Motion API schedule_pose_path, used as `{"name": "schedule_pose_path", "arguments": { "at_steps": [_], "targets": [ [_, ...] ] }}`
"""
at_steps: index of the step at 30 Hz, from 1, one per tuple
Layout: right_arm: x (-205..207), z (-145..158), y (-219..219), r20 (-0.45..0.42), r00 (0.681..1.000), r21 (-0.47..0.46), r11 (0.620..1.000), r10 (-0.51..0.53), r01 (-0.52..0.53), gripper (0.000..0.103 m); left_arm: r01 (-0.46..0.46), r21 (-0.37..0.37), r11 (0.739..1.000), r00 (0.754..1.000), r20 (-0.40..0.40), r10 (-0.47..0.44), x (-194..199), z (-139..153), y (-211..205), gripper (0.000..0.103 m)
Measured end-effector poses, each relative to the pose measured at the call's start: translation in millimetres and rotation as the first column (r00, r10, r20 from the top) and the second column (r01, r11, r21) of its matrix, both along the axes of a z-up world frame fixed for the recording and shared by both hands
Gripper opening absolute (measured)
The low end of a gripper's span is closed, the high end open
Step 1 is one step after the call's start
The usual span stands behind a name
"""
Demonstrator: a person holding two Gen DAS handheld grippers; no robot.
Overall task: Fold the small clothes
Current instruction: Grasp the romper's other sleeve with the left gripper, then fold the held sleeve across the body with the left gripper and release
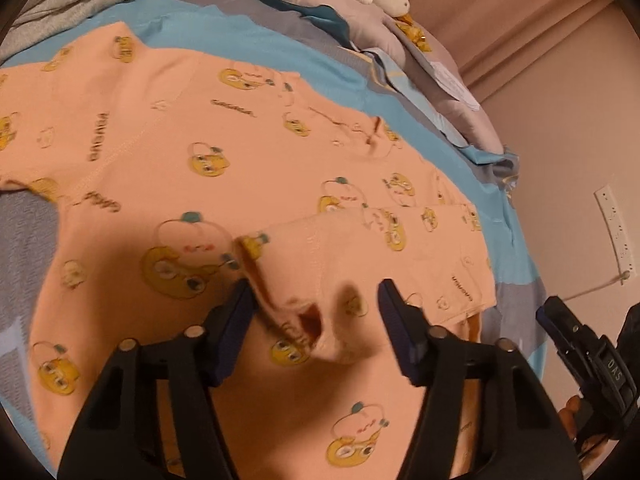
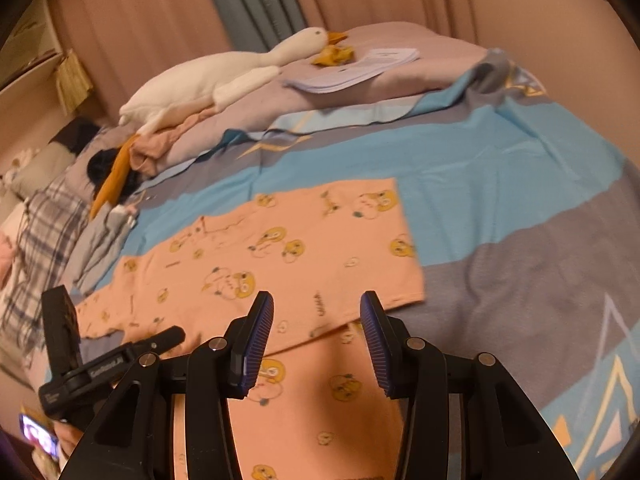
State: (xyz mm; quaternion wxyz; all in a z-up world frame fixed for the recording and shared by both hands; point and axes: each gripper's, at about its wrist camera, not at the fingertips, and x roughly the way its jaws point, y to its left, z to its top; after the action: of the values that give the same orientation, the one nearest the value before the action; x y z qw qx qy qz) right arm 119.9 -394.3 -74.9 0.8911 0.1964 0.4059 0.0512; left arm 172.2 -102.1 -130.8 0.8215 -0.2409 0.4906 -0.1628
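Your right gripper (image 2: 316,336) hangs with its jaws apart, nothing between them, just above the peach duck-print garment (image 2: 280,256) — it lies spread flat on the blue-and-grey bedsheet (image 2: 500,184). At your lower left the left gripper (image 2: 120,354) reaches toward the cloth's near edge. Farther back, a white goose plush (image 2: 224,76) rests on the pillows — papers (image 2: 352,68) just beside its beak.

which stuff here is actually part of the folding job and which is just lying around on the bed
Part of the job:
orange printed garment
left gripper, open
right gripper, open

Just lying about:
plush goose
papers on the pillow
plaid cloth
grey clothing
blue and grey bedsheet
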Motion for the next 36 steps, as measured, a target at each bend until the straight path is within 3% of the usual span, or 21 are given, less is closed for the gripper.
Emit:
{"name": "schedule_pose_path", "arguments": {
  "at_steps": [4, 5, 8, 11, 16, 20, 26, 30, 33, 36],
  "targets": [
    [-5.8, -3.2, -9.0, -0.010, 0.999, 0.038, 0.998, -0.044, 0.044, 0.045, 0.030, 0.033, 0.999, 1.000, -0.009, -0.030, 6.2, -2.1, -9.0, 0.012],
    [-7.8, -3.9, -10.7, -0.014, 0.998, 0.042, 0.998, -0.054, 0.054, 0.045, 0.027, 0.046, 0.999, 1.000, -0.008, -0.027, 8.0, -0.4, -9.9, 0.007],
    [-11.1, -5.5, -15.2, -0.030, 0.996, 0.034, 0.996, -0.081, 0.082, 0.045, 0.020, 0.027, 0.999, 1.000, -0.002, -0.020, 13.5, 9.9, -7.1, 0.007],
    [-13.0, -5.8, -20.8, -0.044, 0.995, 0.036, 0.995, -0.094, 0.096, 0.045, 0.012, 0.075, 0.997, 0.999, 0.049, -0.015, 19.6, 36.9, -4.4, 0.006],
    [-14.8, -4.1, -29.9, -0.049, 0.991, 0.033, 0.992, -0.121, 0.123, 0.045, 0.000, 0.094, 0.996, 0.988, 0.155, -0.015, 25.7, 83.6, 10.5, 0.006],
    [-12.3, -4.1, -28.2, -0.054, 0.993, 0.044, 0.993, -0.103, 0.105, 0.045, -0.032, 0.164, 0.986, 0.971, 0.240, -0.008, 30.4, 109.3, 22.0, 0.006],
    [2.4, -6.5, -17.0, -0.064, 0.997, 0.074, 0.996, -0.049, 0.054, 0.045, -0.067, 0.209, 0.976, 0.966, 0.258, 0.011, 38.9, 116.7, 48.0, 0.006],
    [18.2, -11.2, -5.4, -0.088, 0.996, 0.074, 0.997, -0.016, 0.023, 0.044, -0.073, 0.202, 0.977, 0.968, 0.249, 0.021, 40.2, 114.1, 64.3, 0.006],
    [30.1, -17.7, 5.2, -0.113, 0.994, 0.057, 0.998, -0.004, 0.011, 0.030, -0.079, 0.226, 0.971, 0.970, 0.242, 0.023, 39.9, 111.3, 69.8, 0.006],
    [43.5, -27.1, 14.9, -0.148, 0.989, 0.037, 0.999, 0.008, -0.003, 0.027, -0.082, 0.220, 0.972, 0.973, 0.227, 0.030, 39.9, 109.1, 78.1, 0.006]
  ]
}}
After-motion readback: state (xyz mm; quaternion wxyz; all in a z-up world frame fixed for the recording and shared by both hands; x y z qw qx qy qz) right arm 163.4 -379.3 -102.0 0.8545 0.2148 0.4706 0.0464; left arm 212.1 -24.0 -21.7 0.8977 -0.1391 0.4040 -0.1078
